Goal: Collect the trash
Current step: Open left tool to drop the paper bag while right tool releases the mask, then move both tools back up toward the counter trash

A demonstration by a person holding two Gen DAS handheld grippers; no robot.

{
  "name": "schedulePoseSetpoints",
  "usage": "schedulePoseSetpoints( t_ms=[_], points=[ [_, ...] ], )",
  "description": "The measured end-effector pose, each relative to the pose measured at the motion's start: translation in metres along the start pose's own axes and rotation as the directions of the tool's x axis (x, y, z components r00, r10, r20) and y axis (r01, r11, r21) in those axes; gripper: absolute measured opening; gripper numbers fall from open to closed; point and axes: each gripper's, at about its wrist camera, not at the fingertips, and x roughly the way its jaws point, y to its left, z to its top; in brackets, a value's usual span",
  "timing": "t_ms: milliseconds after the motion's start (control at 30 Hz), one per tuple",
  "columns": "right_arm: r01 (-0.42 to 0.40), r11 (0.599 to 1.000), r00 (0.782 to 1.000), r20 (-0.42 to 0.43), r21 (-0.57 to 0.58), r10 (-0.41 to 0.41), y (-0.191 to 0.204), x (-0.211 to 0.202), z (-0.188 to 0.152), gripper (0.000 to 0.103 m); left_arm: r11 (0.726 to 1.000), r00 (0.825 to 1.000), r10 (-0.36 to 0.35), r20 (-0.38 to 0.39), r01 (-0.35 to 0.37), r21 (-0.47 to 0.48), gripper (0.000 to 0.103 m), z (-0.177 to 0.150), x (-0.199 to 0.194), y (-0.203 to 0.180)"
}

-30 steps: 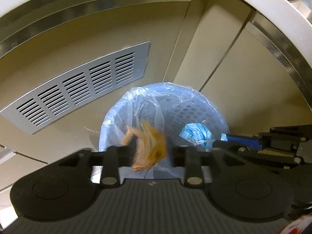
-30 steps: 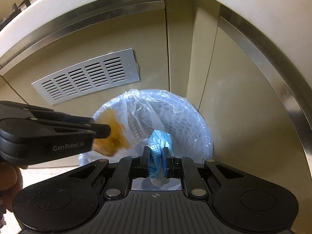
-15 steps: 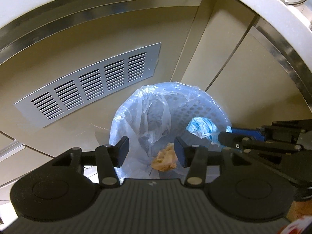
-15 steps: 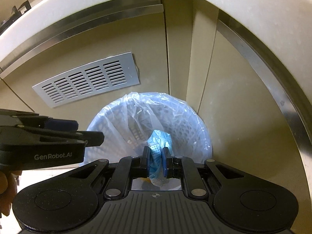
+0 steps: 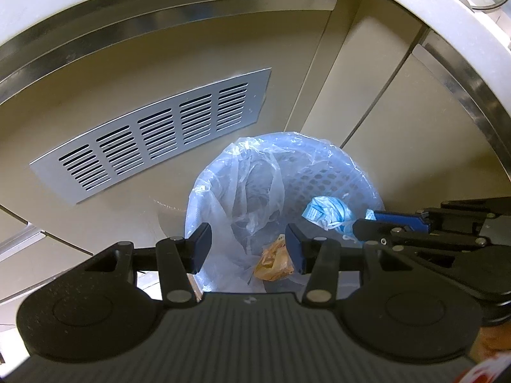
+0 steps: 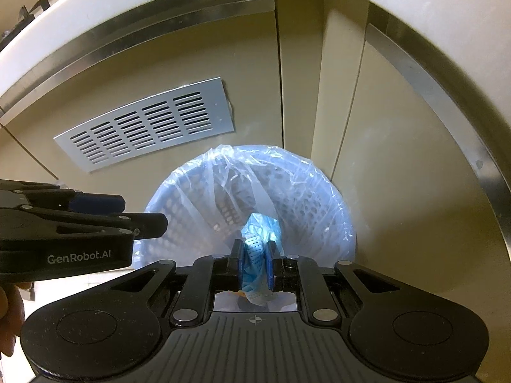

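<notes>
A round perforated bin [image 5: 361, 175] lined with a clear plastic bag stands on the floor against the cabinets; it also shows in the right wrist view [image 6: 322, 191]. My left gripper [image 5: 248, 249] is open and empty above the bin. A crumpled orange wrapper [image 5: 271, 260] lies inside the bin below it. My right gripper [image 6: 254, 266] is shut on a crumpled blue face mask [image 6: 257, 249] and holds it over the bin. The mask also shows in the left wrist view [image 5: 329, 210], with the right gripper [image 5: 357, 231] coming in from the right.
A silver vent grille [image 5: 153, 137] is set in the beige cabinet panel behind the bin. A steel strip runs under a white countertop edge [image 6: 127, 9] above. The cabinets form a corner [image 6: 332, 95] just behind the bin.
My left gripper opened and the orange wrapper dropped from it into the bin. My right gripper still holds the blue mask over the bin.
</notes>
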Motion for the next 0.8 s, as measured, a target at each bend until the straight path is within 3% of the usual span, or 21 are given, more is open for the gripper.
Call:
schedulePoseSetpoints(
  t_ms=[100, 133, 167, 200, 233, 800],
  points=[
    [-0.006, 1.000, 1.000, -0.005, 0.002, 0.006, 0.001, 0.004, 0.000, 0.013, 1.000, 1.000, 0.001, 0.001, -0.001, 0.000, 0.047, -0.001, 0.000, 0.001],
    [-0.012, 1.000, 1.000, -0.008, 0.004, 0.012, 0.001, 0.006, 0.001, 0.018, 1.000, 1.000, 0.003, 0.000, -0.003, -0.001, 0.047, -0.001, 0.000, 0.002],
    [-0.009, 1.000, 1.000, -0.008, 0.007, 0.009, 0.001, 0.006, 0.000, 0.026, 1.000, 1.000, 0.005, 0.000, -0.005, -0.001, 0.047, -0.001, 0.000, 0.002],
    [-0.004, 1.000, 1.000, -0.001, 0.011, 0.004, 0.002, 0.007, 0.000, 0.046, 1.000, 1.000, 0.006, 0.000, -0.006, 0.000, 0.046, -0.001, 0.000, 0.003],
    [0.000, 1.000, 1.000, 0.007, 0.016, 0.000, 0.001, 0.007, -0.001, 0.054, 1.000, 1.000, 0.013, 0.001, -0.013, -0.002, 0.046, -0.001, 0.000, 0.003],
    [-0.004, 1.000, 1.000, 0.007, 0.001, 0.004, 0.013, -0.012, 0.000, 0.055, 1.000, 1.000, 0.020, 0.024, -0.020, -0.009, 0.046, 0.001, -0.020, 0.016]
  ],
)
